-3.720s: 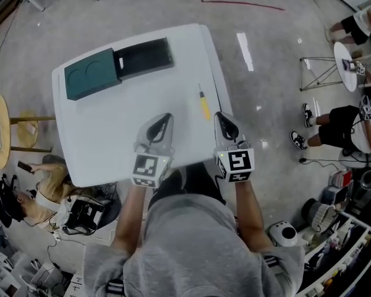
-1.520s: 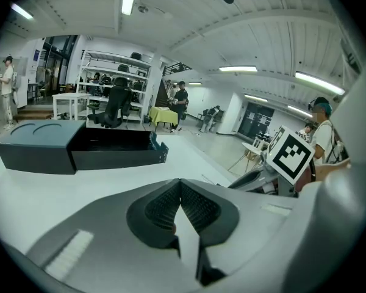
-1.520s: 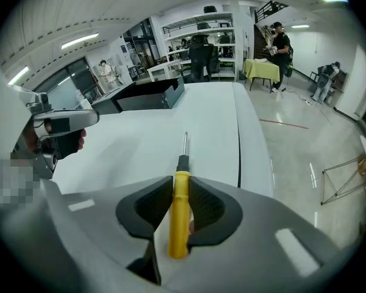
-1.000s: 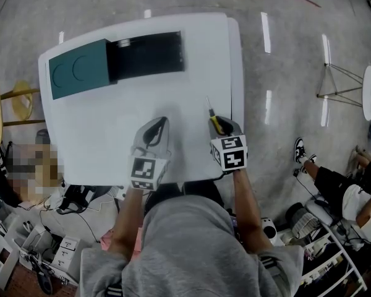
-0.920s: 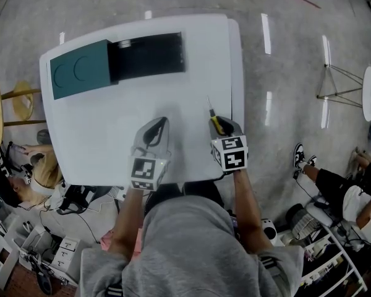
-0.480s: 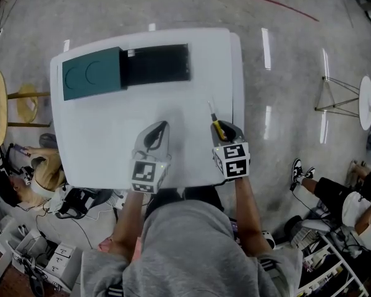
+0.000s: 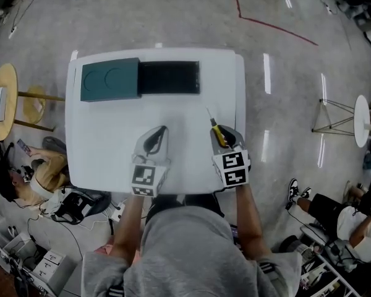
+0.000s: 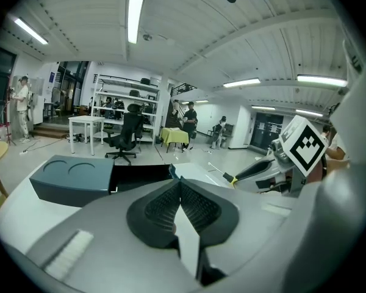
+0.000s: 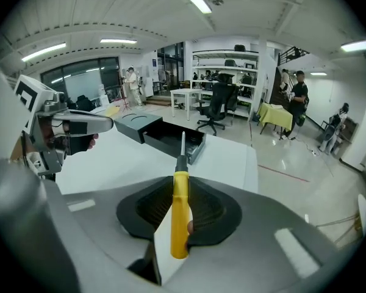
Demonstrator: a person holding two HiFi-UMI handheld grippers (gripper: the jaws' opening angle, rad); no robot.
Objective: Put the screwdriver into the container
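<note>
A screwdriver [image 9: 180,215] with a yellow handle and thin metal shaft sticks forward out of my right gripper [image 9: 181,187], which is shut on the handle; in the head view it [image 7: 213,123] is held over the table's right side. The container [image 7: 170,77] is a black open tray with a teal lid [image 7: 109,79] beside it, at the table's far left; it also shows ahead in the right gripper view [image 9: 177,138]. My left gripper [image 7: 161,130] hovers left of the right one, shut with nothing between its pads [image 8: 198,207].
The white table [image 7: 111,141] is bare around the grippers. Its right edge [image 7: 242,104] lies close to the right gripper. People, chairs and shelves stand around the room beyond it; a round wooden stool [image 7: 3,98] is at the left.
Both grippers have lifted off the table, the right one carrying the screwdriver up with it. The head view has shifted, so the table sits lower in the picture.
</note>
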